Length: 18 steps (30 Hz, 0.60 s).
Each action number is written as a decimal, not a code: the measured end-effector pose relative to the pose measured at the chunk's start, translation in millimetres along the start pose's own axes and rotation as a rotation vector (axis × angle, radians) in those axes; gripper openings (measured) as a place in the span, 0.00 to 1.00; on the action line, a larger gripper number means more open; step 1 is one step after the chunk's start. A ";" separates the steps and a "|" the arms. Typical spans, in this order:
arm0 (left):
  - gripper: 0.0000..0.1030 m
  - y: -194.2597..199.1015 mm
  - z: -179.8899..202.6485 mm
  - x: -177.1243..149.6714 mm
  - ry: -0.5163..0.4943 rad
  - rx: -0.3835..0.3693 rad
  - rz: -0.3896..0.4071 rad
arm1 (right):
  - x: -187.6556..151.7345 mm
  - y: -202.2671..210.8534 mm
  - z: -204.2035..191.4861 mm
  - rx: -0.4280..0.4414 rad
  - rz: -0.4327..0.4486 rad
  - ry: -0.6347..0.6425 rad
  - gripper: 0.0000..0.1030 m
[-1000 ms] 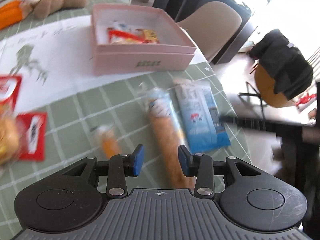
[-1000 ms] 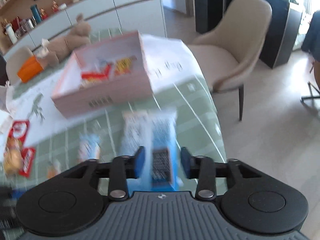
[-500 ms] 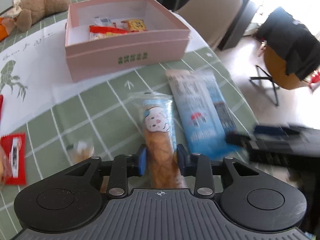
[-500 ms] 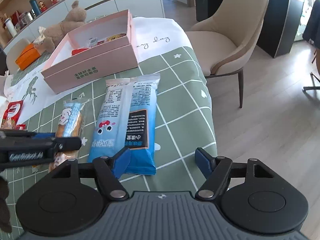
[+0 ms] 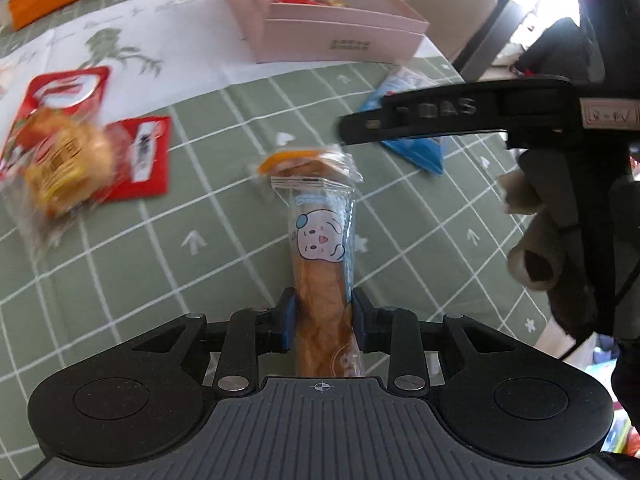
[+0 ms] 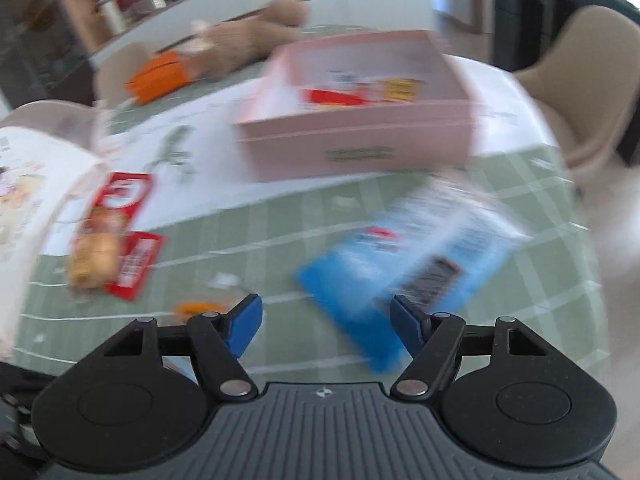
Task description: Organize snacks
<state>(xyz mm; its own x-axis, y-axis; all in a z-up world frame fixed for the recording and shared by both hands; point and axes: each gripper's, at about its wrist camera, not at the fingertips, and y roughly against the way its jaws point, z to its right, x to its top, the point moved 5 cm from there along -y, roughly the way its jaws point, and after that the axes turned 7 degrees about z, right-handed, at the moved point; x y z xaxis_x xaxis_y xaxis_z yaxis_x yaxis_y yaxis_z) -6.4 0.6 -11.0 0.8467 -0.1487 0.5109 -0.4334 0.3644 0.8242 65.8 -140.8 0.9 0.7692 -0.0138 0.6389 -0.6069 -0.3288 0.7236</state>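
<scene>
From my left camera the pink box sits at twelve o'clock, a few snacks already inside, so I judge it the collection point. The blue packet lies flat ahead of my right gripper, whose jaws stand apart and empty (freed for the next pick, I'd guess). My left gripper is clamped on the long bread stick, gripped near one end so it can swing toward the box.
</scene>
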 end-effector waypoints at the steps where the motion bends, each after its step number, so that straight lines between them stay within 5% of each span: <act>1: 0.32 1.3 -2.6 -0.9 0.010 0.000 0.005 | 1.8 -5.5 -11.6 0.028 -0.013 0.012 0.67; 5: 0.32 6.1 -11.5 -3.9 0.025 0.001 0.016 | 0.1 -27.1 -45.9 0.056 -0.056 0.095 0.63; 10: 0.33 12.2 -31.5 -2.5 0.063 0.018 0.032 | -4.8 -36.0 -49.1 -0.050 -0.061 0.194 0.46; 18: 0.33 9.4 -57.8 8.8 0.123 0.007 0.059 | -6.3 -25.1 -22.5 -0.171 -0.083 0.122 0.39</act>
<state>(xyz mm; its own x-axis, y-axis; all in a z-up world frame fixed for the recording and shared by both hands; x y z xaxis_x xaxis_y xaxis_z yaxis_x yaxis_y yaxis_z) 14.8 55.8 -12.9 0.8510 -0.0131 0.5250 -0.4852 0.3631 0.7955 71.6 -111.2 -15.5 0.7945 0.1246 0.5943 -0.5753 -0.1586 0.8024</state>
